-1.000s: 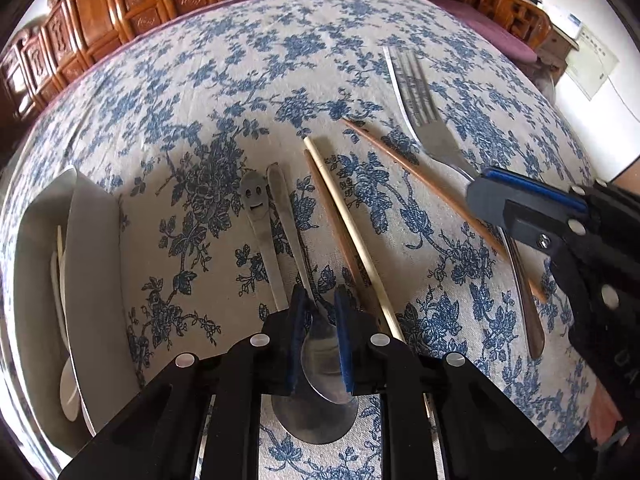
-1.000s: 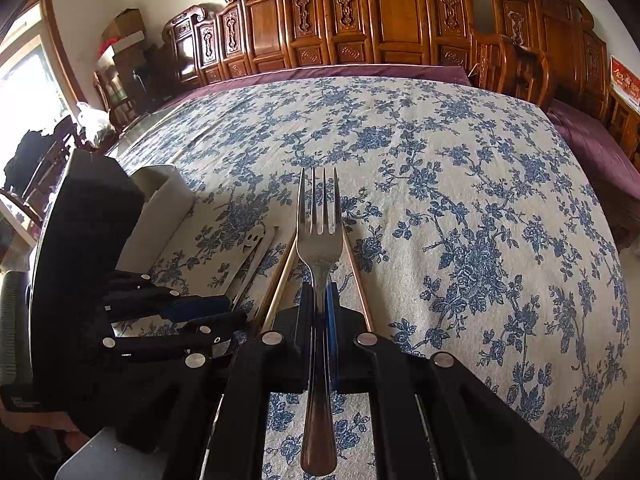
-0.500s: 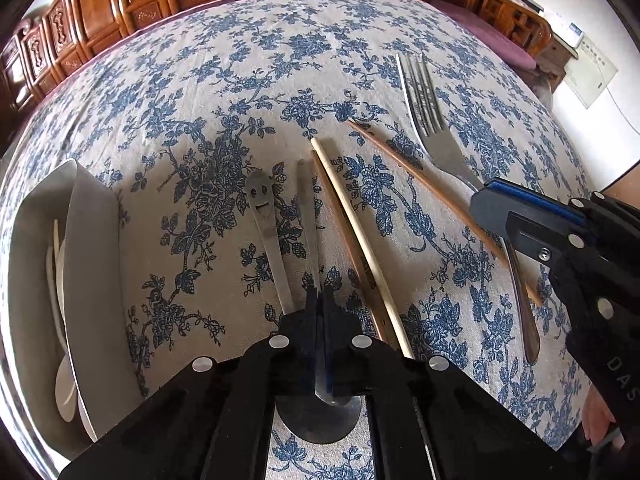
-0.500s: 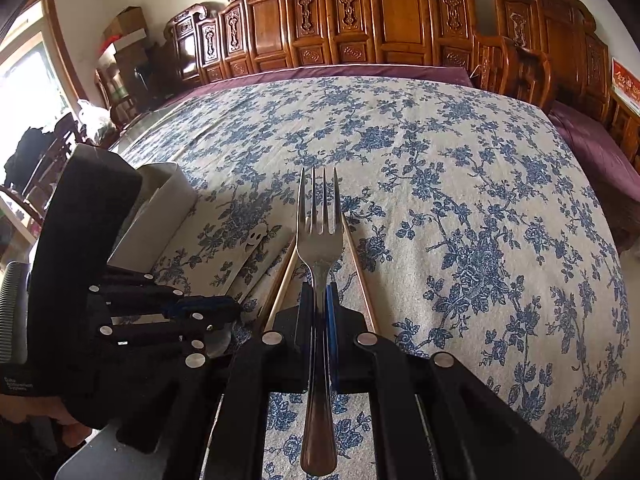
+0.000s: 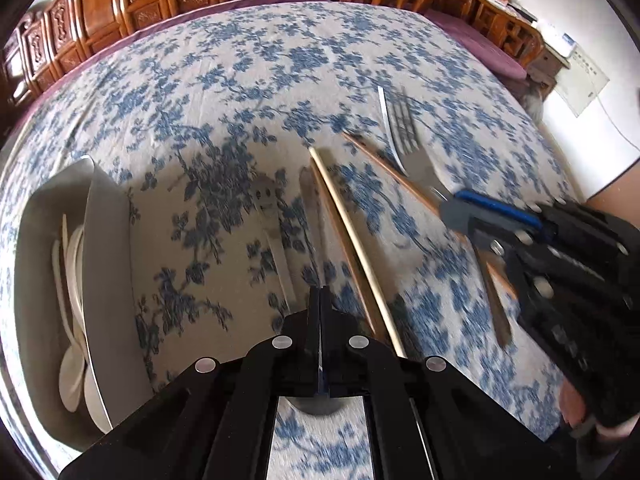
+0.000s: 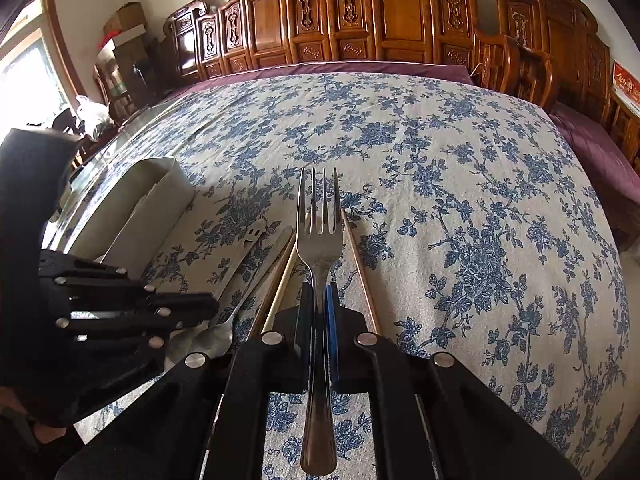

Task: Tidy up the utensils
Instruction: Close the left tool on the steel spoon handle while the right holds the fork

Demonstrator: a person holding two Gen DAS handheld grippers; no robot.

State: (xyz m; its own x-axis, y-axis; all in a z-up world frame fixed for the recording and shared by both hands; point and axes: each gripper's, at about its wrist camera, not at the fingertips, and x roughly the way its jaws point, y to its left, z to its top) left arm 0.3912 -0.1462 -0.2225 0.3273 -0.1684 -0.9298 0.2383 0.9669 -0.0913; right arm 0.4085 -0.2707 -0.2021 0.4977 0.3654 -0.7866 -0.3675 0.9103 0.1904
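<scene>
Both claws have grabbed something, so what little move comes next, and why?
Probably lift the left claw slightly: it is shut on the spoon, and the white organizer tray sits just to its left. The right claw already grips the fork.

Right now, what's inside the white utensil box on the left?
Looking into the white box from the left wrist view: pale spoons lie in the near compartment, handles pointing away. The divider wall and the box's rim cover the other compartments, so whatever lies there cannot be seen.
</scene>
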